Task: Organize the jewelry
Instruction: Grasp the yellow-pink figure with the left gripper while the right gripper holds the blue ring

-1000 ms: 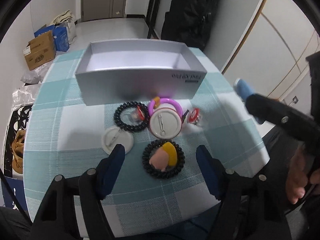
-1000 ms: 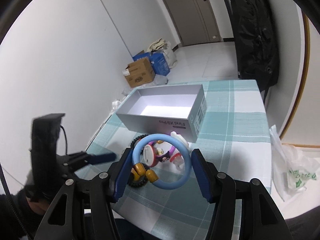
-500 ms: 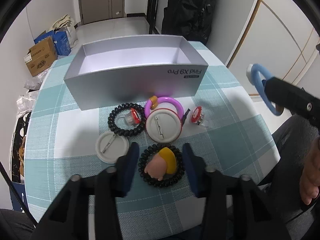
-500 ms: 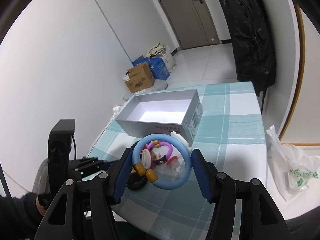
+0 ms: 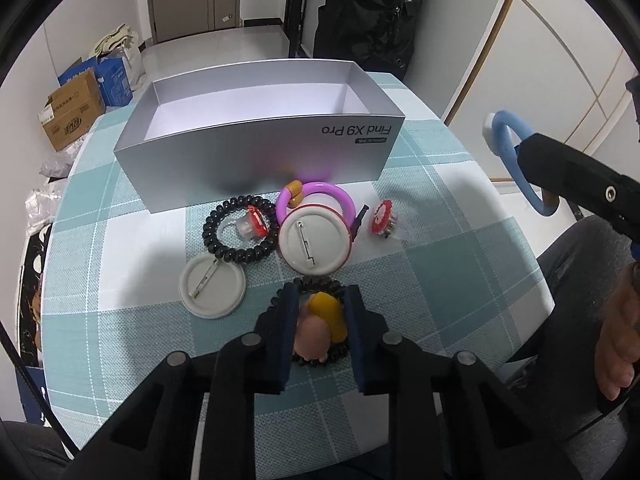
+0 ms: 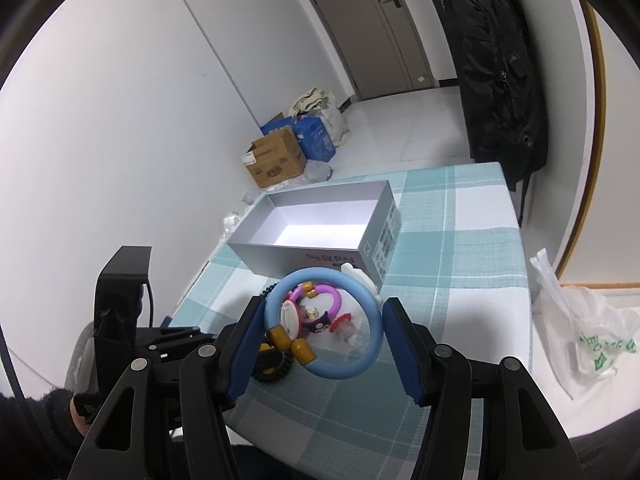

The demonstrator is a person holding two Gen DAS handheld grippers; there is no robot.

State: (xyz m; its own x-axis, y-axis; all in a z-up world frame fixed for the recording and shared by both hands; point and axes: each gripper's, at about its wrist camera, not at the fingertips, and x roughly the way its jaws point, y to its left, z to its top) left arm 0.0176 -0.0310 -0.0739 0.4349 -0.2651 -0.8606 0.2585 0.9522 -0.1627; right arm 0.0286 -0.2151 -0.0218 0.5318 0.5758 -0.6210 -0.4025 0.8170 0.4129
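My left gripper (image 5: pixel 320 312) is clenched on the black coil hair tie (image 5: pixel 316 322); my right gripper (image 6: pixel 322 330) grips the blue ring (image 6: pixel 324 324). Next, I think, both go to the silver box (image 5: pixel 256 160) at 12 o'clock.

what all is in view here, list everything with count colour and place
box: 1, silver, open, back of table
table: 1, teal-white check cloth
coil hair ties: 2, black; one left of purple ring, one with yellow-pink charm between left jaws
purple ring: 1, before box
pin badges: 2, white backs up, centre
red charms: 2, one inside left hair tie
blue ring: 1, in right jaws
cartons: floor, brown and blue
backpack: 1, black
left gripper: shut
right gripper: shut
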